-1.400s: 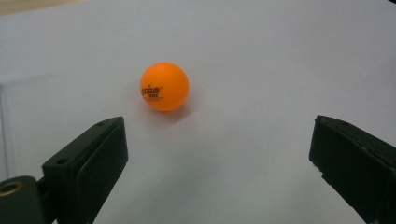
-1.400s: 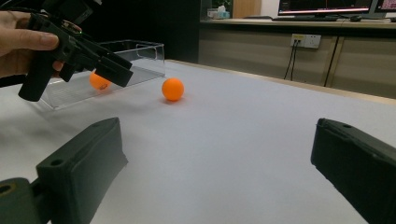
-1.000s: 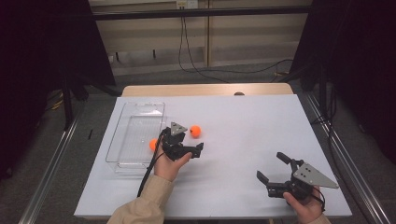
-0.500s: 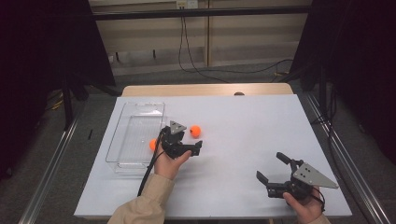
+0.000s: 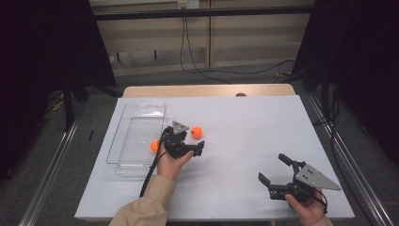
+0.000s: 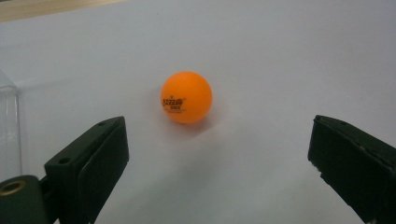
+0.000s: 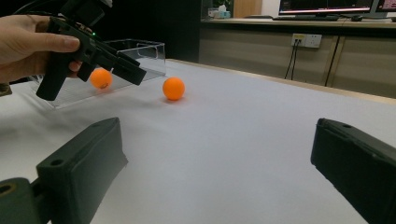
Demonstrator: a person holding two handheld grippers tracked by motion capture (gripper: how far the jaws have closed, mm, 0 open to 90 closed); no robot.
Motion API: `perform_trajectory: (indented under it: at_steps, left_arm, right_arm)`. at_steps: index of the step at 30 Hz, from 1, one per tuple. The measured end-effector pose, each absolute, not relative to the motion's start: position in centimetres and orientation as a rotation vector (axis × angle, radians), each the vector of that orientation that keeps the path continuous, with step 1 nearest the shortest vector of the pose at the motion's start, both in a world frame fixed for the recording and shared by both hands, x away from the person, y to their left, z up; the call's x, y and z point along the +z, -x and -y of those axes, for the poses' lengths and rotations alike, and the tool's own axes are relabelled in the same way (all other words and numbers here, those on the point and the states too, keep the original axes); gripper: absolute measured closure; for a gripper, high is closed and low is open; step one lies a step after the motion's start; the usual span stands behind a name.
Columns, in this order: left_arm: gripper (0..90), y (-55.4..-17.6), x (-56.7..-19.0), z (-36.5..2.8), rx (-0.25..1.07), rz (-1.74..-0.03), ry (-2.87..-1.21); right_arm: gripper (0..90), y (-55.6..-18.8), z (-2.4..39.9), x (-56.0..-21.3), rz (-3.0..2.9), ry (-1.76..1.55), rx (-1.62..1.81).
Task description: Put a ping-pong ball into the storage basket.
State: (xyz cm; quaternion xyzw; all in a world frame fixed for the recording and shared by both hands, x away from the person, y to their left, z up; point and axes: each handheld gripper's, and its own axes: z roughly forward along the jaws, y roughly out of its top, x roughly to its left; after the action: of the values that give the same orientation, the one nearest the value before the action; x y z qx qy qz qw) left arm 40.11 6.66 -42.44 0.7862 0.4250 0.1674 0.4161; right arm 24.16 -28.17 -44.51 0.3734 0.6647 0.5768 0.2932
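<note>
The left tongs (image 6: 215, 163), jaws spread wide, face the small orange ping-pong ball (image 6: 186, 96) lying loose mid-table beside the clear plastic tray (image 5: 136, 136). A nudging jaw could roll it away. The right tongs (image 5: 277, 172) gape near the table's front edge.

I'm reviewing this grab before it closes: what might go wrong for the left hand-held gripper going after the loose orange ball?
1. The orange ball lies free on the smooth white table, ahead of the open left hand-held gripper; one jaw touching first may roll it away.
2. The clear tray stands close beside the gripper, so a sideways swing might knock its wall or disturb the second ball there.
</note>
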Motion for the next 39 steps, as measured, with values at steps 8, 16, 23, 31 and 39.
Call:
perform_trajectory:
  at_steps: [8, 16, 23, 31, 39]
  left_arm:
    - [5.3, -40.2, -42.3, -6.6, 0.423, -1.057, -1.98]
    - [5.3, -40.5, -42.4, -6.7, 0.424, -1.07, -1.972]
    - [5.4, -40.7, -42.6, -6.6, 0.437, -1.066, -1.973]
    - [5.5, -41.0, -42.7, -6.5, 0.433, -1.071, -1.969]
    - [5.6, -41.2, -42.9, -6.5, 0.432, -1.072, -1.969]
  right_arm:
    - [2.1, -24.2, 28.2, -44.5, -1.773, -0.995, 1.537]
    - [2.2, -24.2, 28.2, -44.5, -1.772, -0.994, 1.536]
    - [2.2, -24.2, 28.2, -44.5, -1.773, -0.993, 1.536]
    - [2.2, -24.2, 28.2, -44.5, -1.774, -0.992, 1.535]
    - [2.2, -24.2, 28.2, -44.5, -1.775, -0.99, 1.535]
